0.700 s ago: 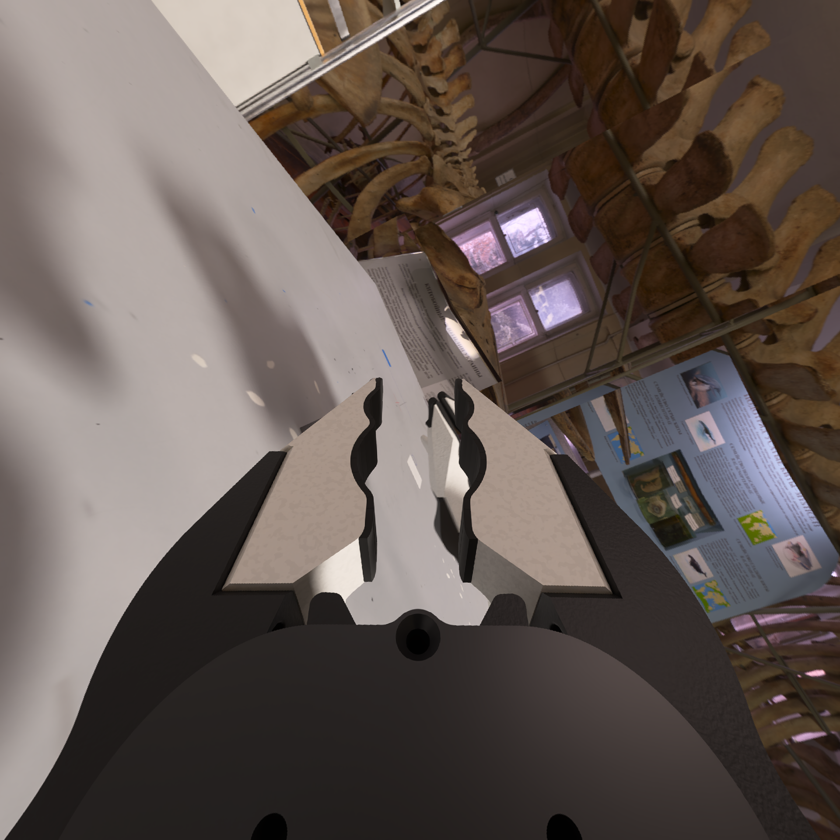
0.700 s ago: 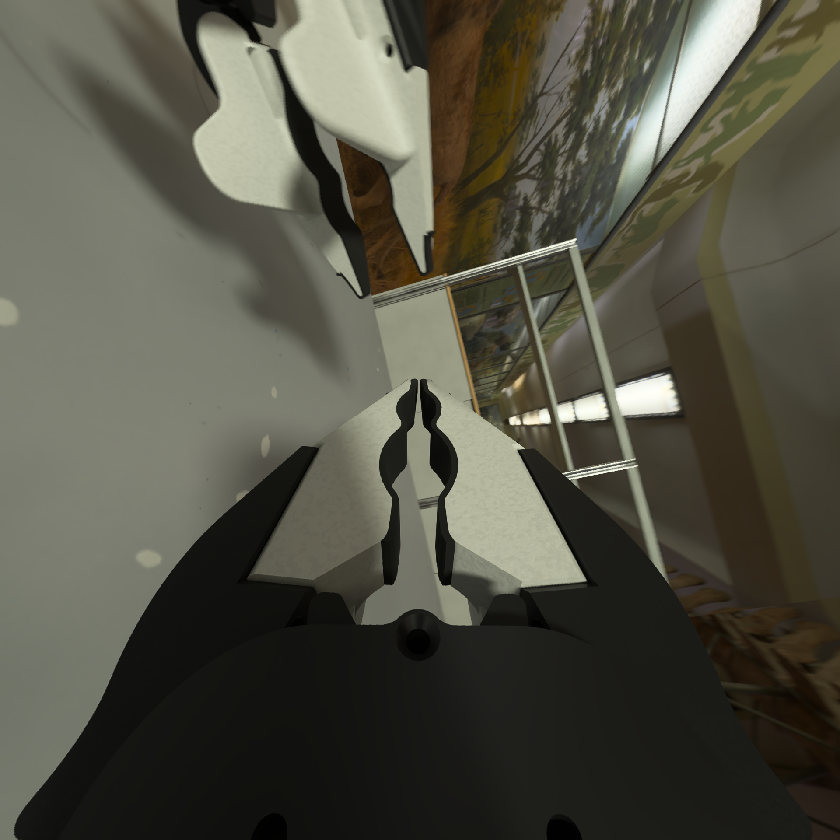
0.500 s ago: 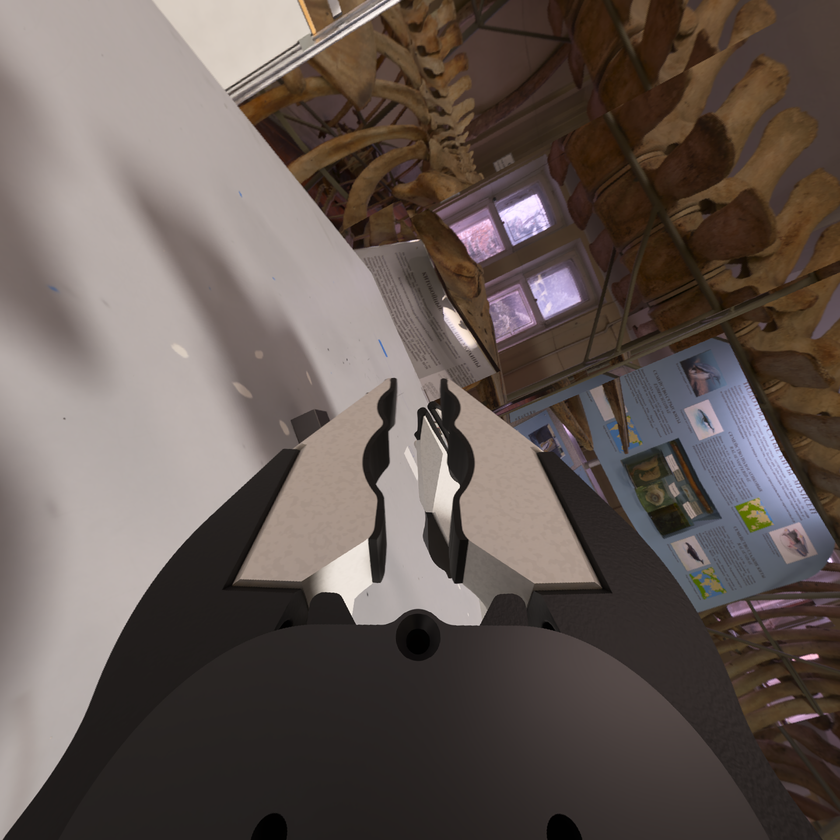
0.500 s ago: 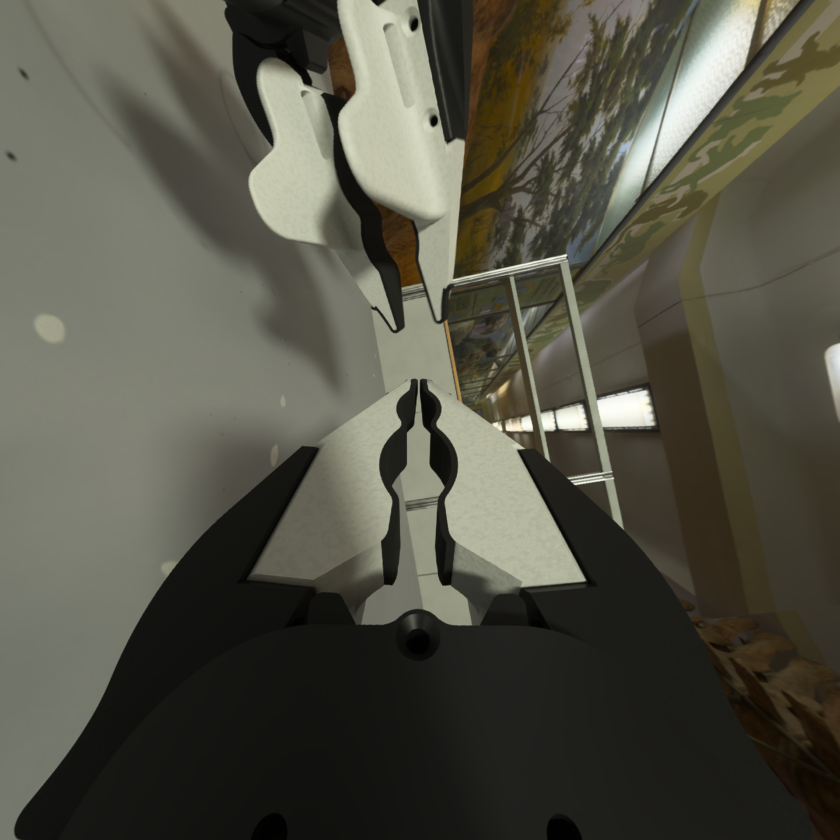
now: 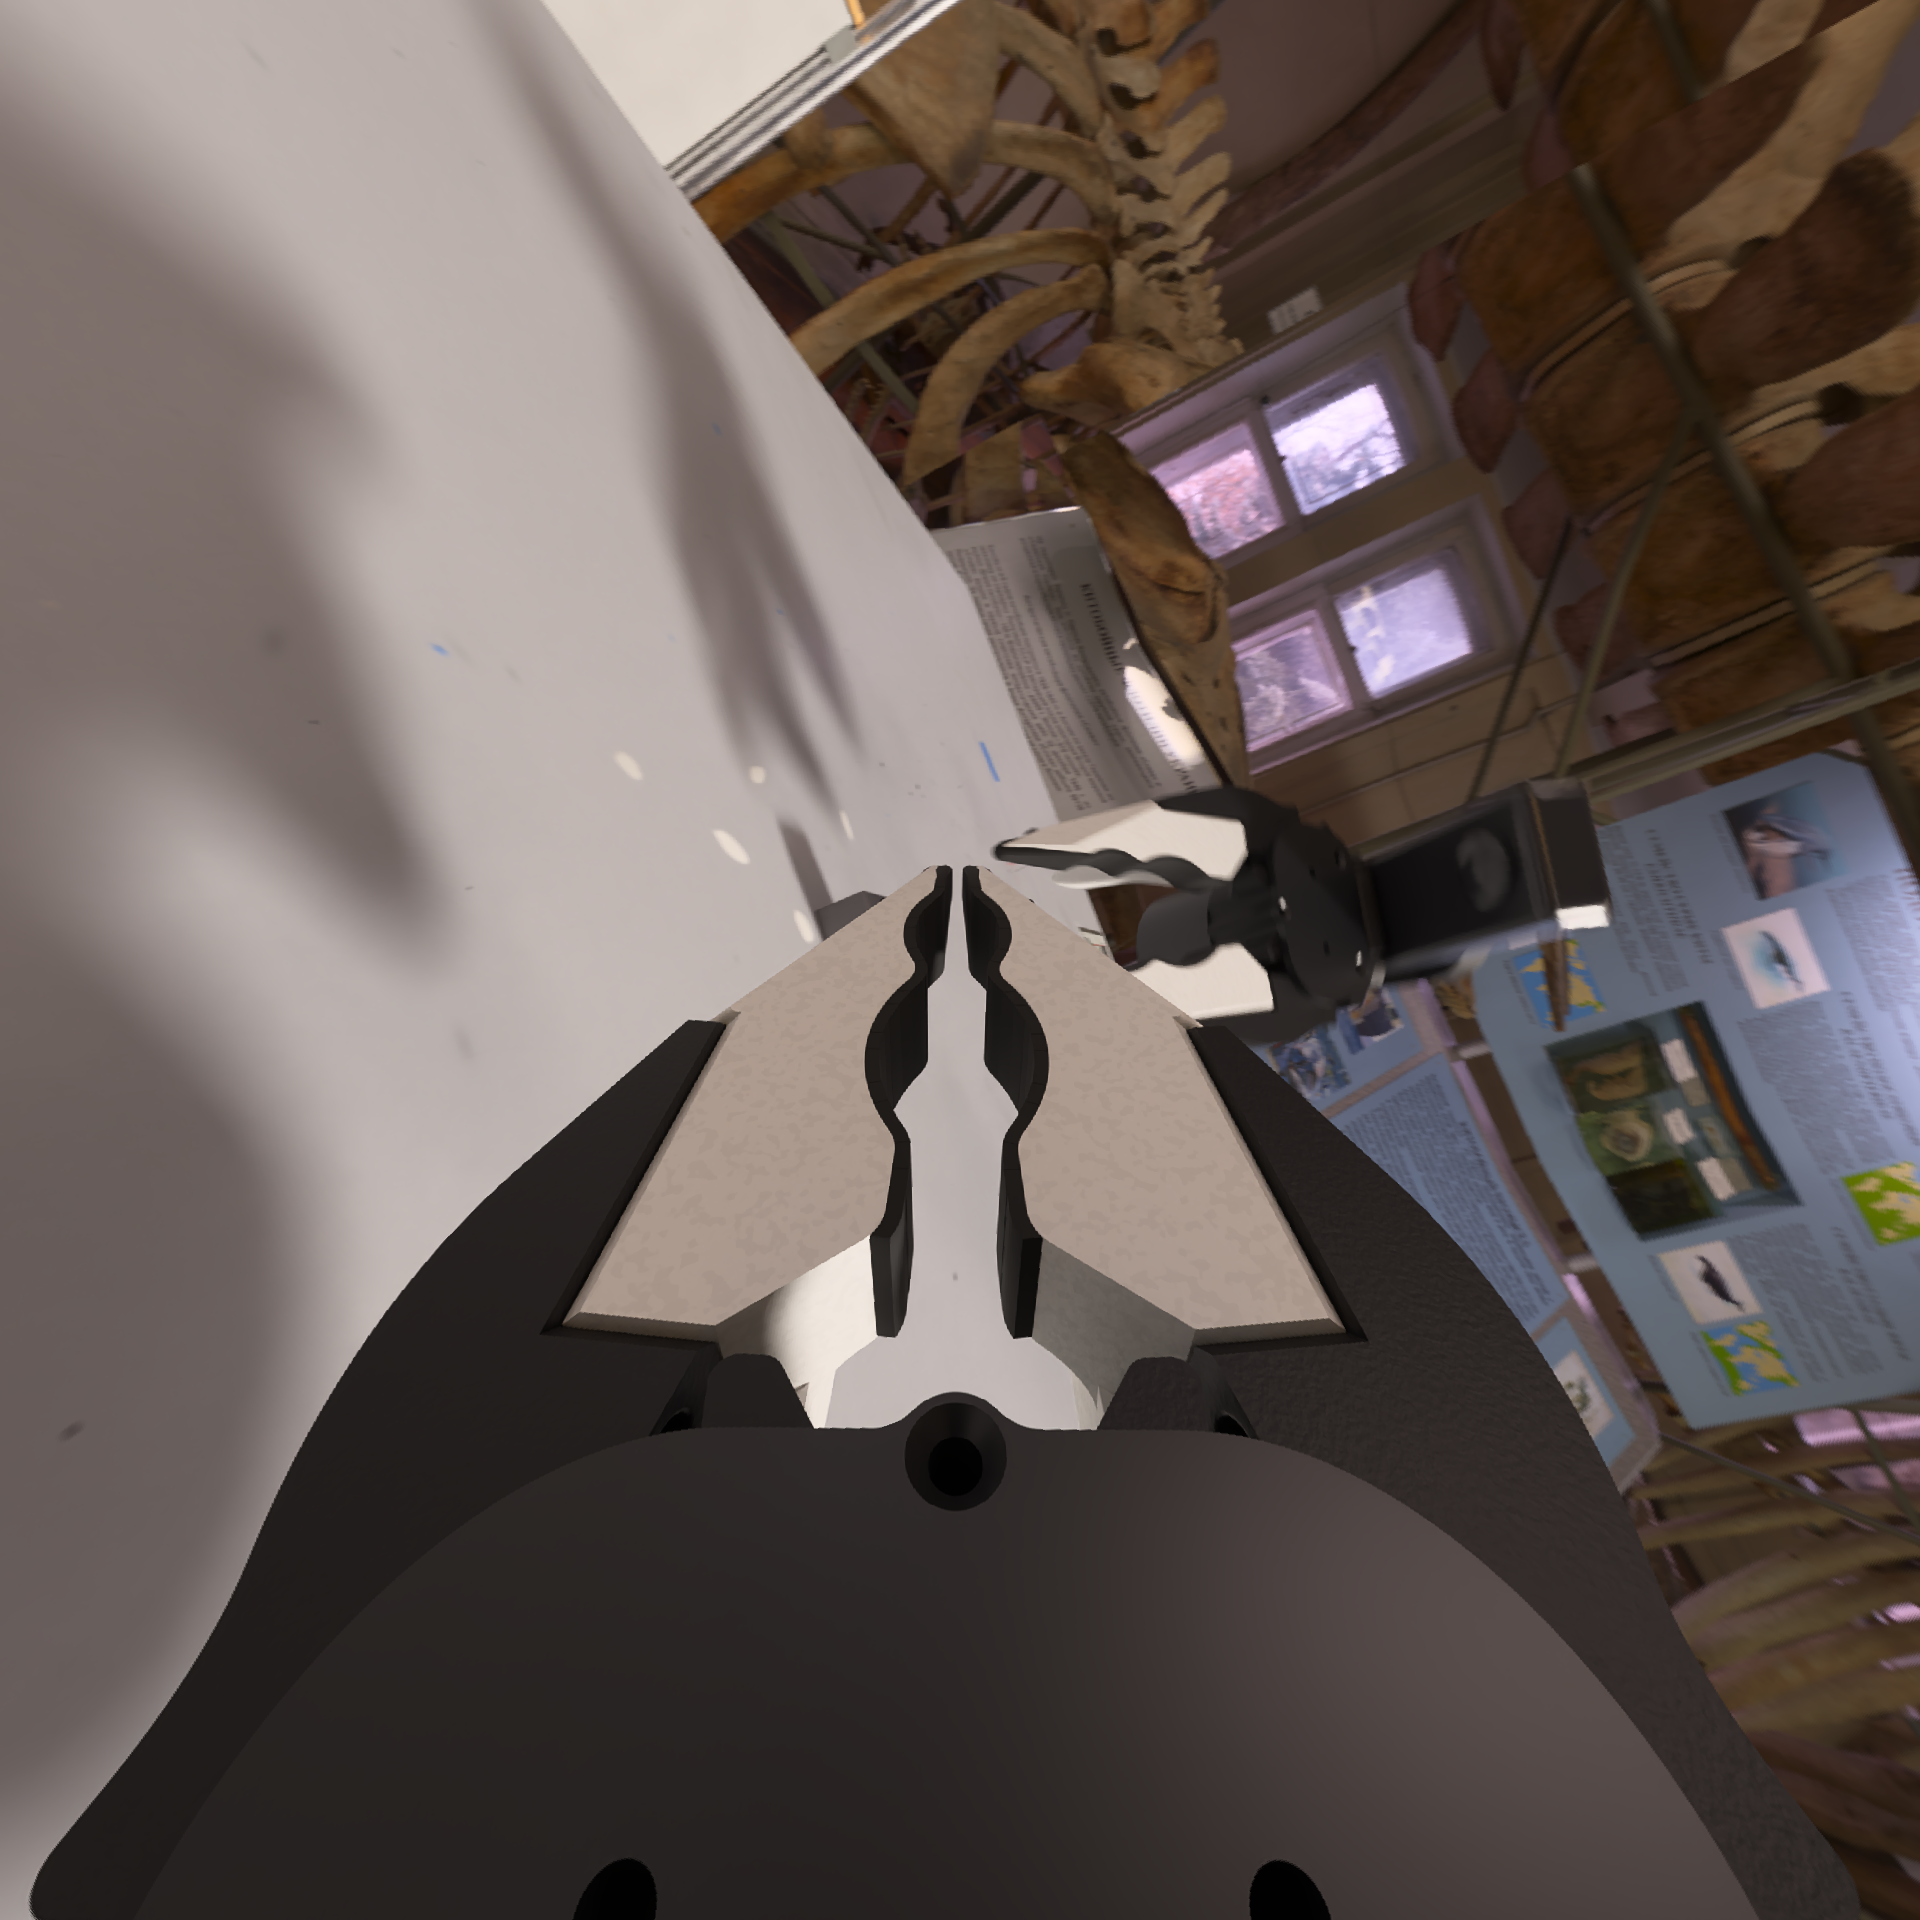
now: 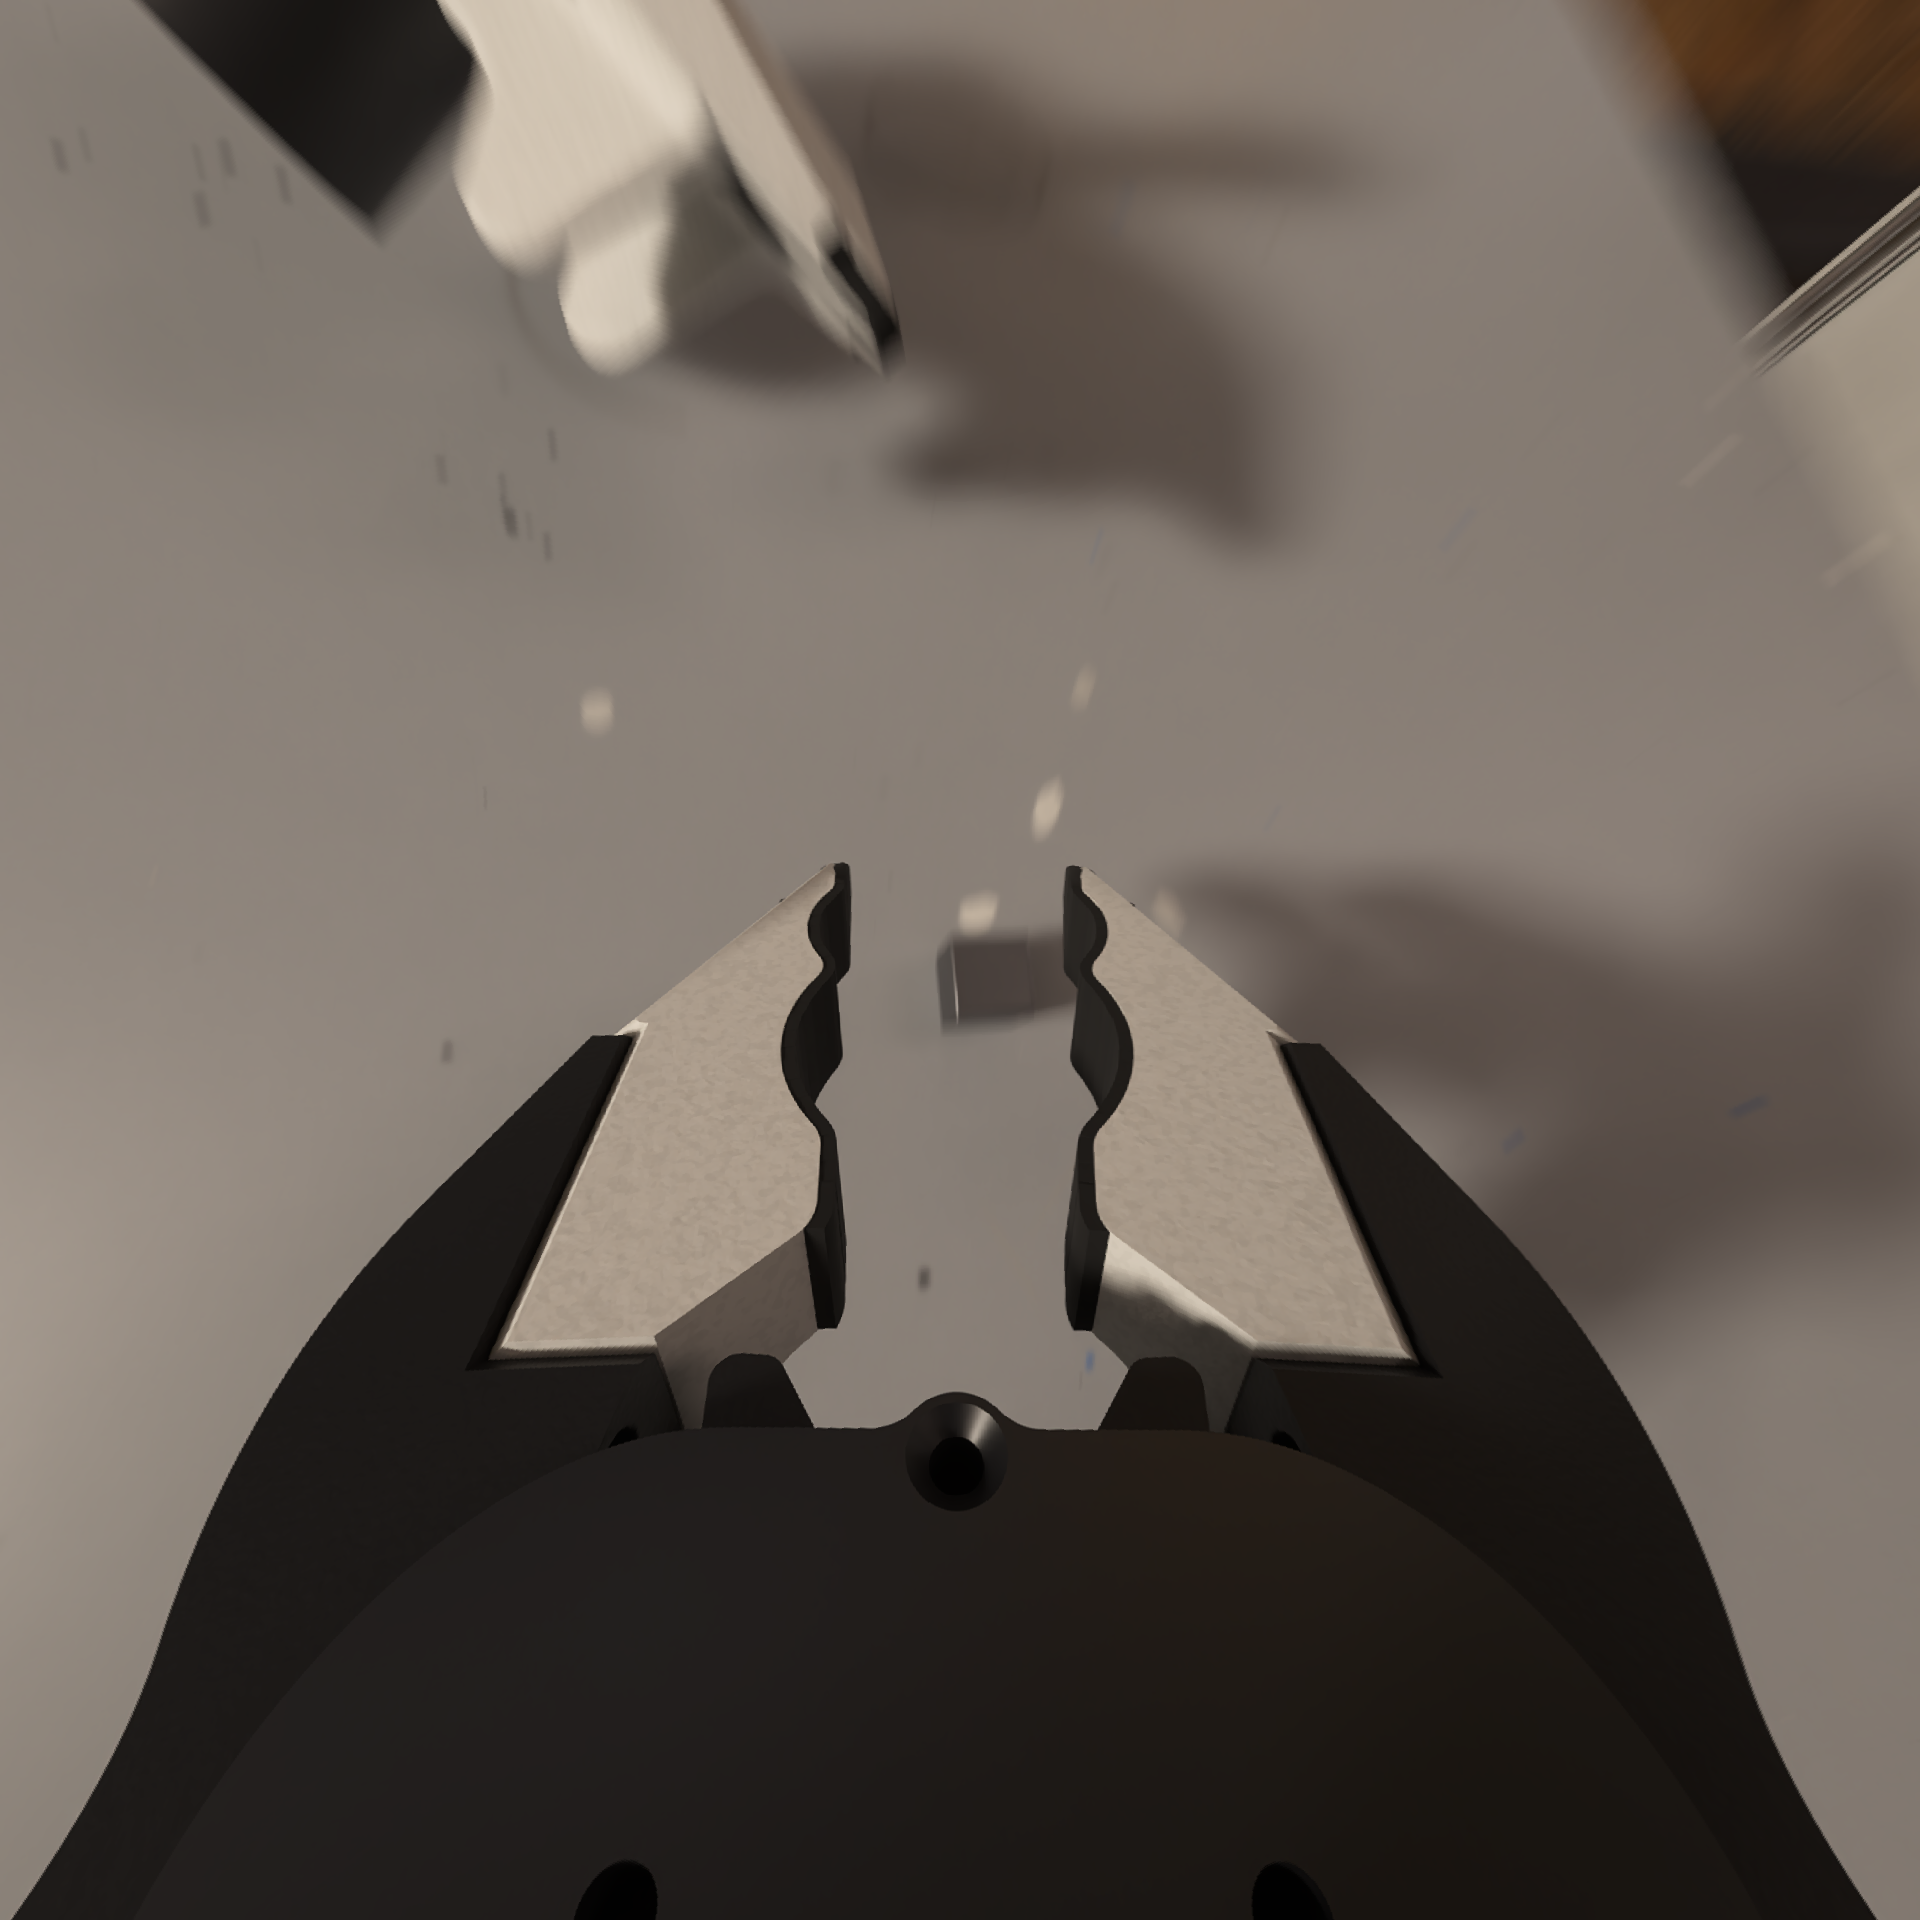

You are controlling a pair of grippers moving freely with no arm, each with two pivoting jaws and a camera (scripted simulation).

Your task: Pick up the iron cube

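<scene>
The iron cube (image 6: 992,982) is a small dark grey block on the pale table (image 6: 312,727). In the right wrist view it lies between the fingertips of my right gripper (image 6: 956,883), which is open and points down at the table. In the left wrist view only a corner of the cube (image 5: 836,914) peeks out left of my left gripper (image 5: 954,878), which is shut and empty. The right gripper (image 5: 1060,868) shows there just right of my left fingertips. The left gripper (image 6: 868,312) appears blurred at the top of the right wrist view.
The table (image 5: 312,727) ends at a far edge with a metal rail (image 6: 1818,281). Beyond it stand a bone skeleton (image 5: 1122,208), windows and a blue display panel (image 5: 1714,1091). Small pale specks dot the tabletop.
My left gripper has shut with nothing in it. My right gripper has opened and swung down toward the table, so the cube now sits between its fingers.
</scene>
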